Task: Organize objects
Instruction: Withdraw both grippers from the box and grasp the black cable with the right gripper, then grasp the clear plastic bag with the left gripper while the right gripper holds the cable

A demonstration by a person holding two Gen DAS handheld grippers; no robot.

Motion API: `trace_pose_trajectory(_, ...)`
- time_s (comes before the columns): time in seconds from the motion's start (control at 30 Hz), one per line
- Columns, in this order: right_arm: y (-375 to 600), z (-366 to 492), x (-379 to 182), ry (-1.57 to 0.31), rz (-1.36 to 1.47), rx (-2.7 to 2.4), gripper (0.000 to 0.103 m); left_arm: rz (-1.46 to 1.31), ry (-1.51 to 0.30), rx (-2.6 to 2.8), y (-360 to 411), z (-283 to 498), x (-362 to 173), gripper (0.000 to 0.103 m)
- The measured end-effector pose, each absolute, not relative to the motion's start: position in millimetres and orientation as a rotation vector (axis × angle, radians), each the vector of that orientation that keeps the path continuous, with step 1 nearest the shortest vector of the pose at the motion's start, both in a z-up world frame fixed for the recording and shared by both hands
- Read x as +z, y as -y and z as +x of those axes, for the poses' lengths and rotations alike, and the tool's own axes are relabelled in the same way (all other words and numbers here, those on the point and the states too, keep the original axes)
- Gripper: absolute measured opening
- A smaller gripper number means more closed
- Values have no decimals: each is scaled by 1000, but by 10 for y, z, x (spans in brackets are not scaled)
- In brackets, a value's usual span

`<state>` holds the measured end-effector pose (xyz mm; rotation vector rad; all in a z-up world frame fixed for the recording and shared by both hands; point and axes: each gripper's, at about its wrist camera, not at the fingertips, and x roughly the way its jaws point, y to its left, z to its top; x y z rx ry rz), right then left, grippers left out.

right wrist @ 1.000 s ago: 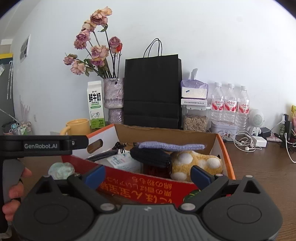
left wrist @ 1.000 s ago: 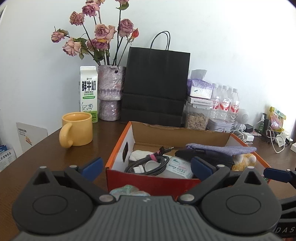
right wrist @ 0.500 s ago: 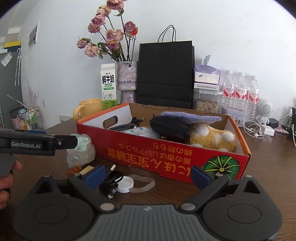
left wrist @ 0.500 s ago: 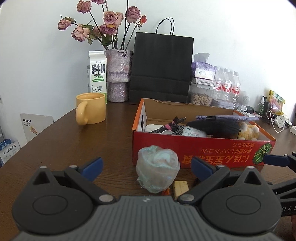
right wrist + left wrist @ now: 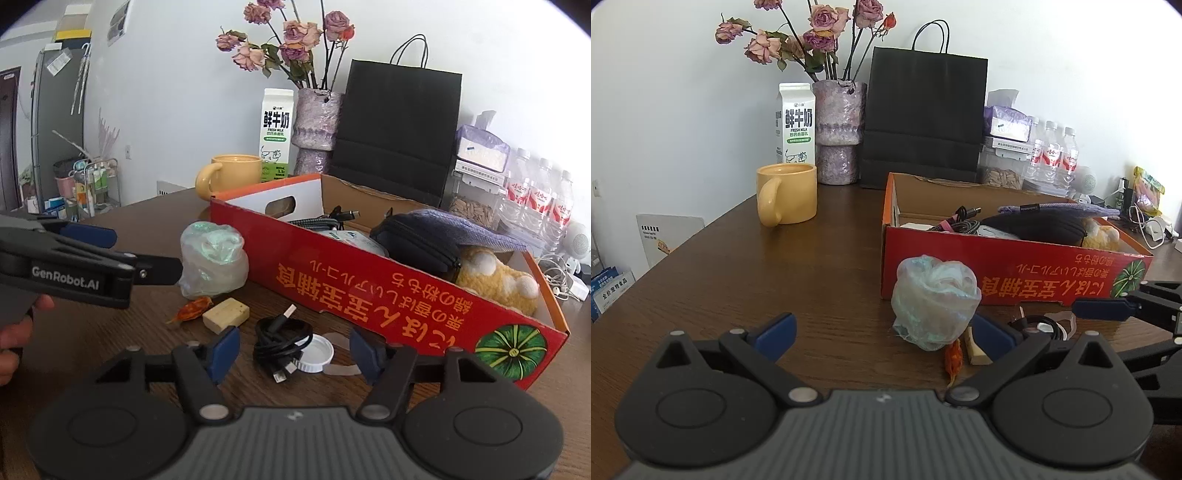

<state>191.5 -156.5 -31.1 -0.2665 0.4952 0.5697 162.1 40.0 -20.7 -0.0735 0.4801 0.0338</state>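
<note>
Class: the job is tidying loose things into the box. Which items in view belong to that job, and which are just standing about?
Job items:
red box
crumpled plastic bag
black cable
white cap
tan block
orange wrapper

Just standing about:
yellow mug
milk carton
flower vase
black paper bag
water bottles

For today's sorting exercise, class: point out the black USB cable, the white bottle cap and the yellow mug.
black USB cable (image 5: 282,341), right wrist view, middle of the coil.
white bottle cap (image 5: 317,353), right wrist view, inner face.
yellow mug (image 5: 792,197), left wrist view, side wall.
</note>
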Motion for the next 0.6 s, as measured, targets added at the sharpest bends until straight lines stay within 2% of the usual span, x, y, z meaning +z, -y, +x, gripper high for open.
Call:
trace_pose_trajectory(0.07,1498,1947,-328,-497,-299,569,53,-82,-483,30,-411,1626,-213,103)
trace_pose_trajectory(0.2,1388,2034,-378,-540,-345,583,50,-98,-487,22,-429,1634,-222,103)
trace_pose_trajectory(0.27,1360,2055,-386,-546,-350,591,38,-106,-488,19,-435,1638,-222,103)
trace_pose_trajectory(0.6,1345,1949,-352,-483,-381,594,37,-120,-500,17,-451,1655,-228,103)
